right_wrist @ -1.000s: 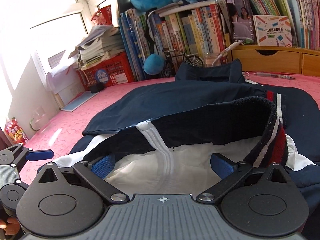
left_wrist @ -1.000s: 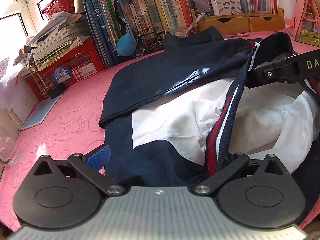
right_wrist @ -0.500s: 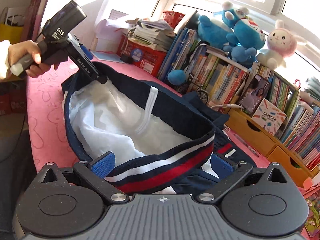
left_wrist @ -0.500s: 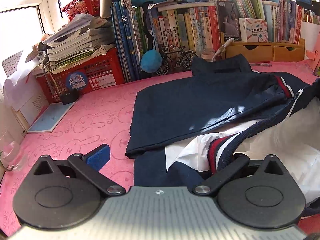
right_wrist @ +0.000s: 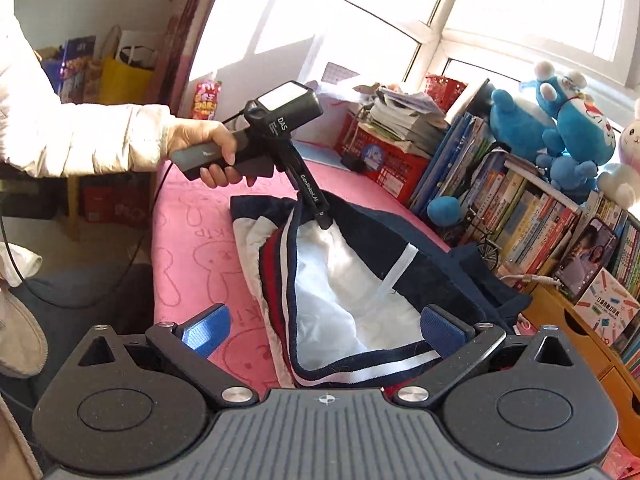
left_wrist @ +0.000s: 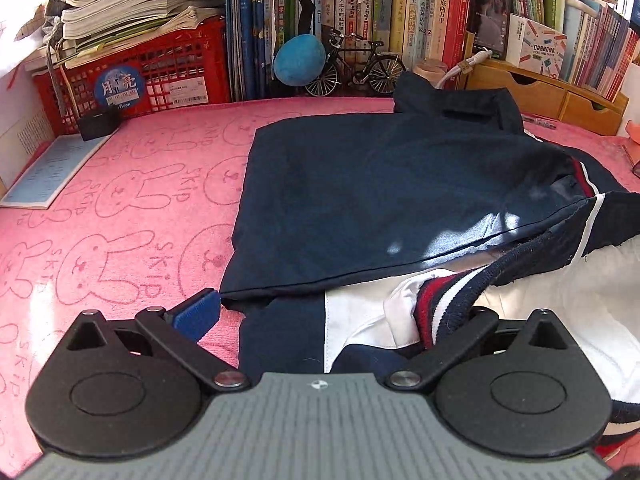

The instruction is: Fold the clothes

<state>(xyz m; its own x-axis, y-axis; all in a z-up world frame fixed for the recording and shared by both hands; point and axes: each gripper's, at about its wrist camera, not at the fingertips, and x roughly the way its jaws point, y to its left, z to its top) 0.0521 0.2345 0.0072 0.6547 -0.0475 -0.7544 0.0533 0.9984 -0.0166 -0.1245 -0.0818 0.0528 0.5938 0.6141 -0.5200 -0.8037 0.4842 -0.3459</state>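
Note:
A navy jacket (left_wrist: pixel 392 196) with white lining and a red, white and navy striped hem lies on the pink rabbit-print table cover (left_wrist: pixel 120 208). My left gripper (left_wrist: pixel 332 312) stands open over the jacket's near edge; its left blue pad (left_wrist: pixel 198 312) shows, and the striped hem (left_wrist: pixel 436 300) bunches over the right finger. In the right wrist view the left gripper (right_wrist: pixel 324 220) reaches down into the raised hem. My right gripper (right_wrist: pixel 324 330) is open, with the striped hem (right_wrist: pixel 360 368) lying between its blue pads (right_wrist: pixel 206 330).
A red basket (left_wrist: pixel 132 68) stacked with papers, a row of books (left_wrist: pixel 360 12), a toy bicycle (left_wrist: pixel 352 64), a blue ball (left_wrist: pixel 299 59) and wooden drawers (left_wrist: pixel 552 92) line the table's back. Blue plush toys (right_wrist: pixel 560 124) sit above the books. The table edge (right_wrist: pixel 158 280) drops off at left.
The left gripper has moved lower and forward over the jacket. The right gripper view has swung further left; the raised hem sits lower and more bunched.

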